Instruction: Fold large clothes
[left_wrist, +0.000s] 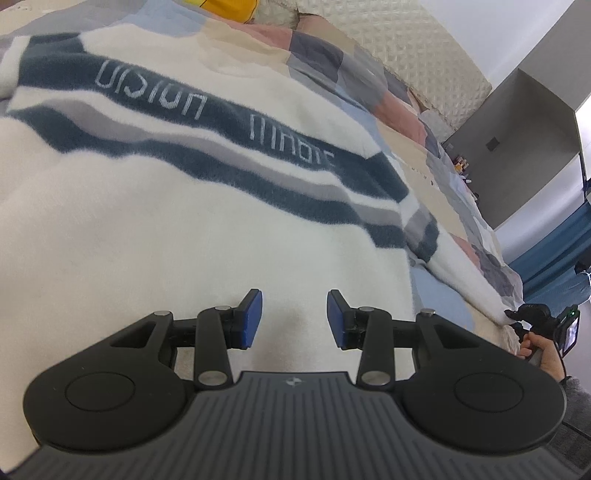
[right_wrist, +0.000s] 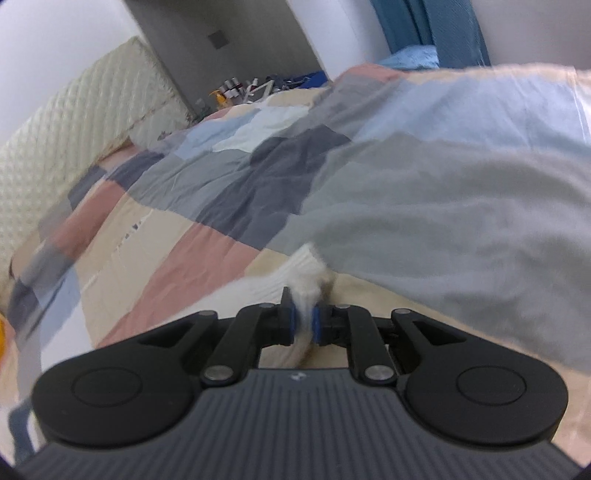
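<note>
A fluffy white sweater (left_wrist: 184, 221) with dark blue and grey stripes and lettering lies spread flat on the bed. My left gripper (left_wrist: 295, 317) hovers just over its plain white lower part, open, with nothing between the blue pads (left_wrist: 251, 321). One sleeve (left_wrist: 469, 273) runs out to the right, where the other gripper (left_wrist: 517, 315) holds its end in a person's hand (left_wrist: 532, 347). In the right wrist view my right gripper (right_wrist: 303, 321) has the white ribbed cuff (right_wrist: 303, 273) pinched between its pads, low over the bedspread.
A patchwork bedspread (right_wrist: 184, 221) in pink, beige, grey and blue covers the bed. A cream quilted headboard (right_wrist: 74, 122) stands at the back left. Small clutter (right_wrist: 240, 88) sits beside it, and blue curtains (right_wrist: 424, 26) hang beyond. Something yellow (left_wrist: 229, 9) lies past the sweater's collar.
</note>
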